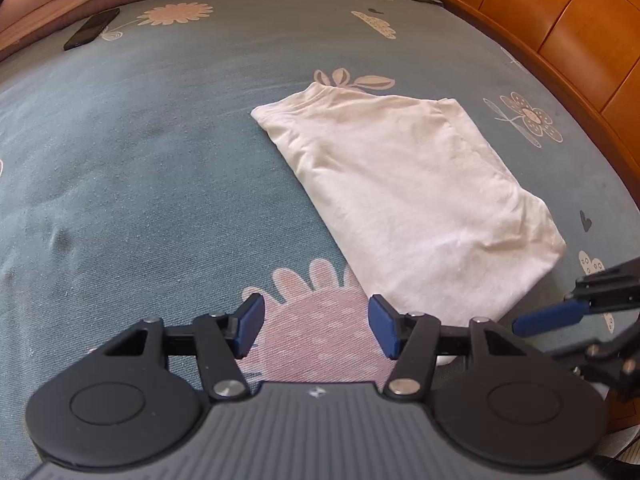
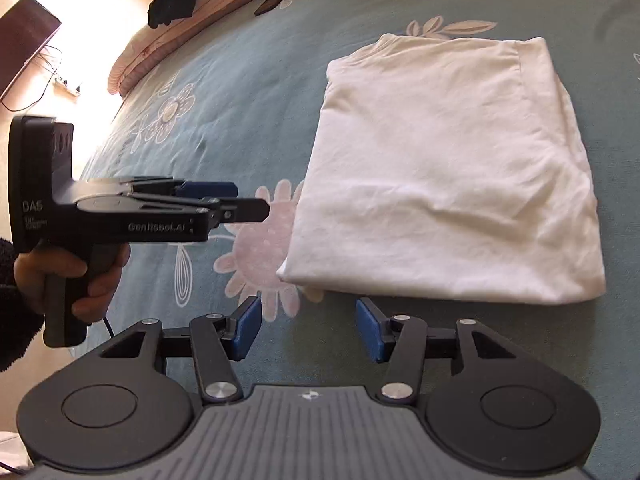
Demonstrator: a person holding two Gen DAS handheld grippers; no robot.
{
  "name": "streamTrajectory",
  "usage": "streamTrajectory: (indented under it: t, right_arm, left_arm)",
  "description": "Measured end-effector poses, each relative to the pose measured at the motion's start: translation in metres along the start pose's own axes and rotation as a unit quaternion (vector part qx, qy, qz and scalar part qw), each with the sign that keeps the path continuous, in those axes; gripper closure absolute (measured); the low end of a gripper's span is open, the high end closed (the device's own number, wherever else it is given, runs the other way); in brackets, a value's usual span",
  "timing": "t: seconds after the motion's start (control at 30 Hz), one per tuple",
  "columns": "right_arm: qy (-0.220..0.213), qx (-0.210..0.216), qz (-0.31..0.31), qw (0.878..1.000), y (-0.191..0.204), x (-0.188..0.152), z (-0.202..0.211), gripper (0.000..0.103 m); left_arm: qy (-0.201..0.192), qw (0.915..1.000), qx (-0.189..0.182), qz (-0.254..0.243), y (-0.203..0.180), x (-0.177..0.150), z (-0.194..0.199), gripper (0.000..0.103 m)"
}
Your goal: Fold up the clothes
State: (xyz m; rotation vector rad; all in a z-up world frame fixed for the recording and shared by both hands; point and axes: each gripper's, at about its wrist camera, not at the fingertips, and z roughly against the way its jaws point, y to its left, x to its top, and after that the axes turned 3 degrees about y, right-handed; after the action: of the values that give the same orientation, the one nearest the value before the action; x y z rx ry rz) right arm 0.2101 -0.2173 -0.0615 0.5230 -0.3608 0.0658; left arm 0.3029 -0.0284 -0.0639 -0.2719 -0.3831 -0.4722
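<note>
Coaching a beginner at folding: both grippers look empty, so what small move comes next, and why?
Probably bring the open right gripper forward to the near edge of the folded white shirt. It lies flat on the bed sheet, ungripped, and the left gripper is open beside it.

Soft daylight fills both fisheye views; the wall at far left blows out, perhaps sunlit, and edges bend strongly.

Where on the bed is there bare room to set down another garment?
The broad stretch of bedsheet between the folded white shirt and the phone is bare. It is tighter right of the shirt, toward the wooden bed frame, and at its near edge, where both open grippers sit.
</note>
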Motion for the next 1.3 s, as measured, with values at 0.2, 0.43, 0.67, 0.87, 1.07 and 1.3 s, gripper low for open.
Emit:
streamTrajectory:
  t: [0.2, 0.43, 0.67, 0.87, 1.07, 1.3]
  right_arm:
    - [-0.062, -0.107, 0.084, 0.989, 0.05, -0.022, -0.039, 0.045]
    - [-0.104, -0.181, 0.145, 0.967, 0.08, -0.029, -0.06, 0.044]
    - [-0.097, -0.197, 0.265, 0.939, 0.103, -0.055, -0.073, 0.04]
    - [-0.098, -0.207, 0.313, 0.922, 0.107, -0.059, -0.077, 0.038]
    - [-0.074, -0.173, 0.327, 0.926, 0.102, -0.06, -0.064, 0.036]
    - [-0.075, -0.181, 0.246, 0.949, 0.093, -0.044, -0.061, 0.037]
  left_arm:
    - [0.028, 0.9984, -0.025, -0.042, 0.012, 0.004, -0.02, 0.044]
    - [0.084, 0.9885, -0.125, 0.0, 0.029, 0.015, -0.03, 0.038]
    - [0.107, 0.9798, -0.169, 0.006, 0.022, 0.042, -0.043, 0.035]
    - [0.118, 0.9772, -0.175, -0.017, 0.005, 0.052, -0.043, 0.035]
    - [0.079, 0.9849, -0.154, 0.01, 0.014, 0.062, -0.018, 0.035]
    - [0.056, 0.9666, -0.249, 0.025, 0.008, 0.083, -0.007, 0.035]
